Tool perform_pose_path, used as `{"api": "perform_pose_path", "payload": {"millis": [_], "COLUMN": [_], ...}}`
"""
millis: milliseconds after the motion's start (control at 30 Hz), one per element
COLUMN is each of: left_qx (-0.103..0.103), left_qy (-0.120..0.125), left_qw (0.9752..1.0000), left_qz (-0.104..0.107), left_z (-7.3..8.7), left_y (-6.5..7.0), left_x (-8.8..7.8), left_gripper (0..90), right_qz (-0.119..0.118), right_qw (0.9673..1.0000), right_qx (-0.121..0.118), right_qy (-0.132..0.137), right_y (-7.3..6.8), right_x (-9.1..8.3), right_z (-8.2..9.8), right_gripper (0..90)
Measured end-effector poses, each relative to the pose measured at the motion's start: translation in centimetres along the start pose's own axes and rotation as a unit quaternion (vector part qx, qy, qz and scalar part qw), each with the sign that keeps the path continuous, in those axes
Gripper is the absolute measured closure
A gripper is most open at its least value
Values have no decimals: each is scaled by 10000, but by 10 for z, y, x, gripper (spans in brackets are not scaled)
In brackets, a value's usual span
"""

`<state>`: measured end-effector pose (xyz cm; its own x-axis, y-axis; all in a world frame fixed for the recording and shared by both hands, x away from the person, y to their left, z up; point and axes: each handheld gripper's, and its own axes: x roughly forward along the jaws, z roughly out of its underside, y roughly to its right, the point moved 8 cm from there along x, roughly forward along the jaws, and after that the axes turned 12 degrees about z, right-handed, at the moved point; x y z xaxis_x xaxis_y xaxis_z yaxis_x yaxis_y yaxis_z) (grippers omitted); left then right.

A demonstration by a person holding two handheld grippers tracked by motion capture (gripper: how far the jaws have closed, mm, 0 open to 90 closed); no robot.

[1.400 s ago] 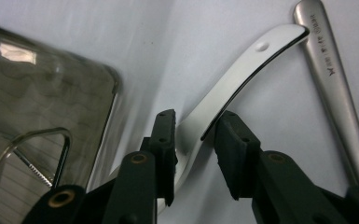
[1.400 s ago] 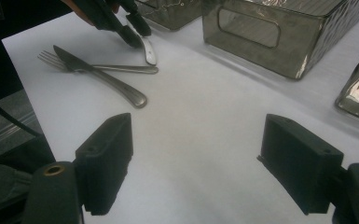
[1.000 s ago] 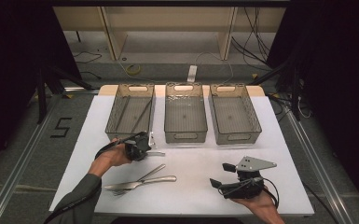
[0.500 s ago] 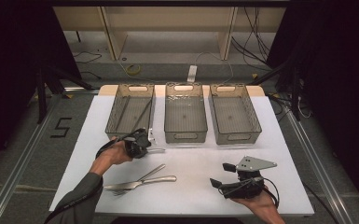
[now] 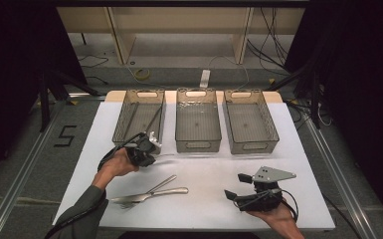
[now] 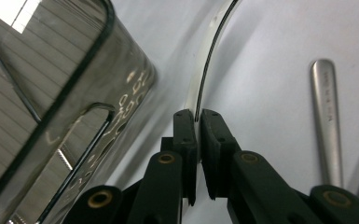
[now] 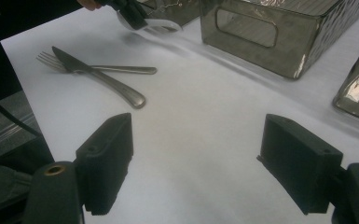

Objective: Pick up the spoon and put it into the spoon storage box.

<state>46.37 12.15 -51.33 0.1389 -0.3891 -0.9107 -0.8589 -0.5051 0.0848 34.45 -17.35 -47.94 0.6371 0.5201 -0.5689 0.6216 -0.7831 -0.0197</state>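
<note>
My left gripper (image 5: pixel 144 149) (image 6: pixel 198 116) is shut on a thin metal utensil (image 6: pixel 205 60), seen edge-on between its jaws. In the right gripper view this utensil (image 7: pixel 161 25) looks like a spoon held just above the table by the left gripper (image 7: pixel 130 14). It hovers by the front right corner of the left bin (image 5: pixel 138 117) (image 6: pixel 74 93). My right gripper (image 5: pixel 236 186) (image 7: pixel 200 158) rests open near the front right of the table, nothing between its jaws. A knife (image 5: pixel 151 194) (image 7: pixel 102 77) and a fork (image 5: pixel 161 184) (image 7: pixel 121 69) lie crossed between the two grippers.
Three clear bins stand in a row at the back: the left one holds thin dark utensils (image 5: pixel 151 119), the middle bin (image 5: pixel 198 144) and right bin (image 5: pixel 251 144) look empty. A utensil handle (image 6: pixel 327 121) lies right of my left jaws. The white table (image 5: pixel 204 169) ends close in front.
My left gripper with the utensil has shifted slightly away from me, closer to the left bin. The right gripper, knife and fork have not moved.
</note>
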Motion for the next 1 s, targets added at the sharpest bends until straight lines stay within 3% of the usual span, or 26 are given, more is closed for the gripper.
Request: {"api": "perform_pose_path", "payload": {"millis": [167, 300, 567, 633, 700, 733, 900, 967, 1000], "left_qx": [-312, -542, -779, -799, -844, -818, -839, -816, -828], "left_qy": [434, 752, 1165, 1212, 1440, 1470, 1692, 1712, 1770], "left_qw": [9985, 9955, 9895, 9887, 9845, 9838, 9795, 9797, 9786], "left_qz": [103, 217, 352, 376, 537, 616, 700, 656, 650], "left_z": [-6, -10, -18, -19, -24, -25, -36, -39, -42], "left_y": [3, 5, 7, 7, 11, 12, 18, 19, 21], "left_x": [-14, -25, -36, -37, -40, -42, -46, -47, -47], "left_gripper": [847, 847, 847, 847, 847, 847, 847, 847, 847], "right_qz": [15, 28, 40, 40, 39, 39, 36, 26, 23], "right_qw": [10000, 10000, 10000, 10000, 10000, 10000, 10000, 10000, 10000], "right_qx": [4, 9, 20, 23, 25, 24, 28, 26, 28], "right_qy": [12, 49, 52, 56, 45, 43, 51, 57, 48], "right_y": [0, 1, 1, 1, 1, 1, 1, 1, 1], "right_x": [0, -1, 0, 0, 0, 0, -1, -1, -1], "right_z": [0, -1, -1, -1, -1, -1, -1, -1, -1], "right_gripper": [262, 261, 261, 261, 261, 261, 261, 261, 261]}}
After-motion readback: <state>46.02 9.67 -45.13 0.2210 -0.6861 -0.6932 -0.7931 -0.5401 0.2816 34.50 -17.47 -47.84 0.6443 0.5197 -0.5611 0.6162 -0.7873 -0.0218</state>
